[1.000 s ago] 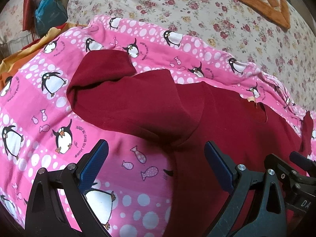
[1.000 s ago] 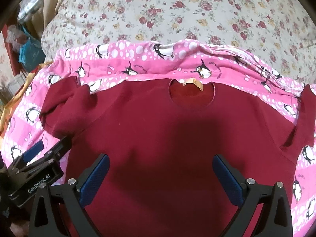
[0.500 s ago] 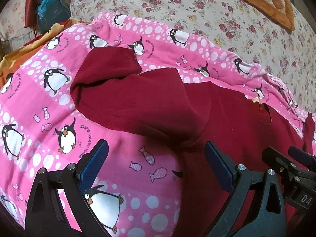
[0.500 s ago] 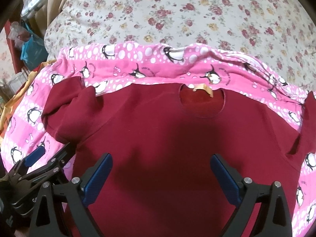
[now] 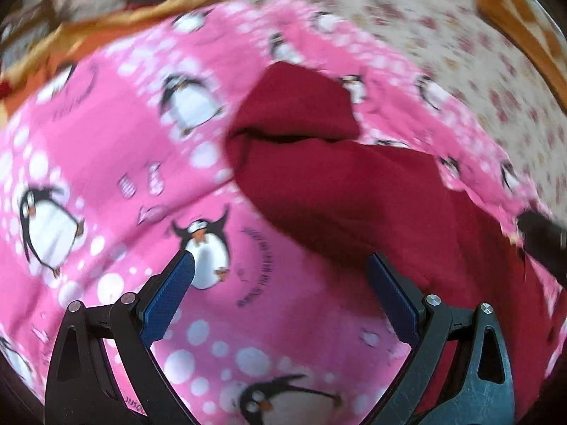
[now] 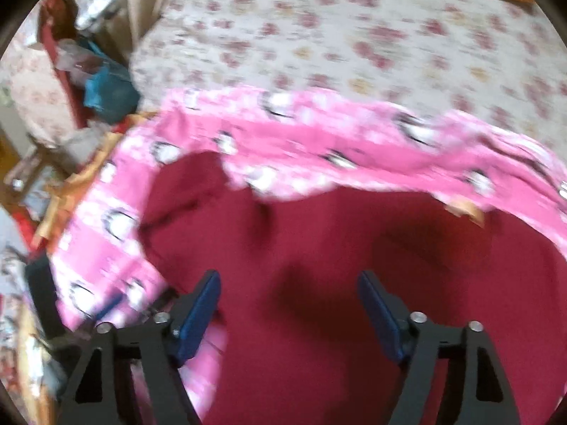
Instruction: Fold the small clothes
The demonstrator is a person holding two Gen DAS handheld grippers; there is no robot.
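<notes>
A dark red shirt (image 5: 336,191) lies spread on a pink penguin blanket (image 5: 106,141), its left sleeve (image 5: 297,106) doubled over onto itself. My left gripper (image 5: 280,265) hovers open over the blanket just left of the shirt's side edge, nothing between its fingers. In the right wrist view the shirt (image 6: 319,248) fills the lower middle, with its tan neck label (image 6: 467,209) at the right. My right gripper (image 6: 288,283) hangs above the shirt's body with its jaws closing and no cloth pinched. Its dark body (image 5: 542,244) shows blurred at the left wrist view's right edge.
A floral bedcover (image 6: 319,35) lies beyond the blanket (image 6: 319,134), with an orange quilted mat (image 5: 514,10) at the far right. An orange-yellow cloth (image 5: 88,39) sits by the blanket's left end. A blue bag (image 6: 106,92) and clutter stand beside the bed at the left.
Both grippers have swung left: the sleeve and neck hole have slid right in the views. The right gripper's jaws stand narrower. The shirt lies as before. Both views are now blurred.
</notes>
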